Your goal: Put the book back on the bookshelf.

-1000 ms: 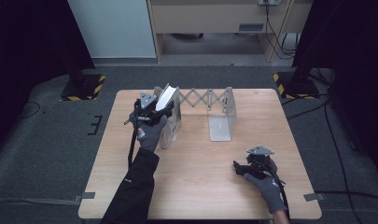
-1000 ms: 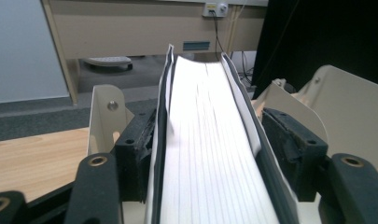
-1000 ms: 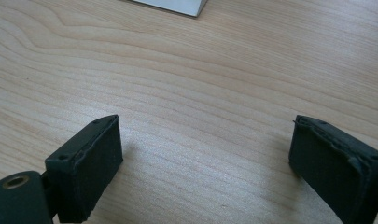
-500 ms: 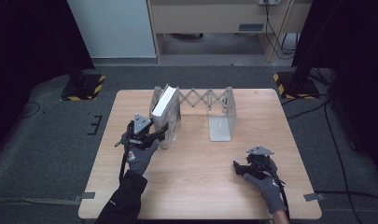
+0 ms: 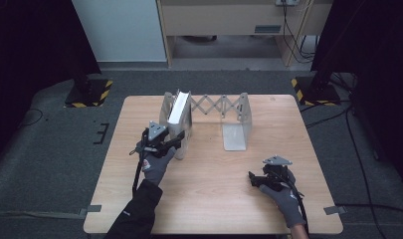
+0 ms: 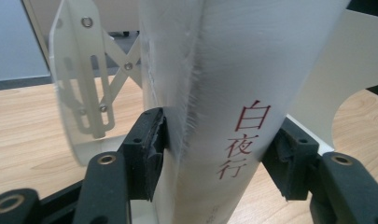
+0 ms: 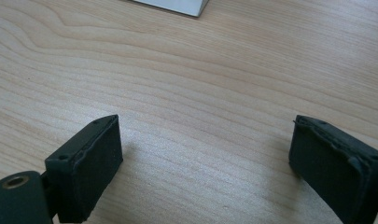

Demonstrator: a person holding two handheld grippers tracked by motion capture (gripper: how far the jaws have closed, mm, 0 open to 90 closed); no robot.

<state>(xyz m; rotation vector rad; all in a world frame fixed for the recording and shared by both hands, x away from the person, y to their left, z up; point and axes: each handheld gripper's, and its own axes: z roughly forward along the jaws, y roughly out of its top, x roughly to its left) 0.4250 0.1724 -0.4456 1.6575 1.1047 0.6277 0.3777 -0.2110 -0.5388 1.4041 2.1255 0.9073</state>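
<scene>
The book's (image 6: 233, 93) top and foot are cut off in the left gripper view.

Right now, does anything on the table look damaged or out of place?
Mostly in order. The white book stands upright in the rack between the left claw's jaws. One detail stands out: its page edges look rough and frayed beside the spine. The right claw rests open above bare table.
</scene>
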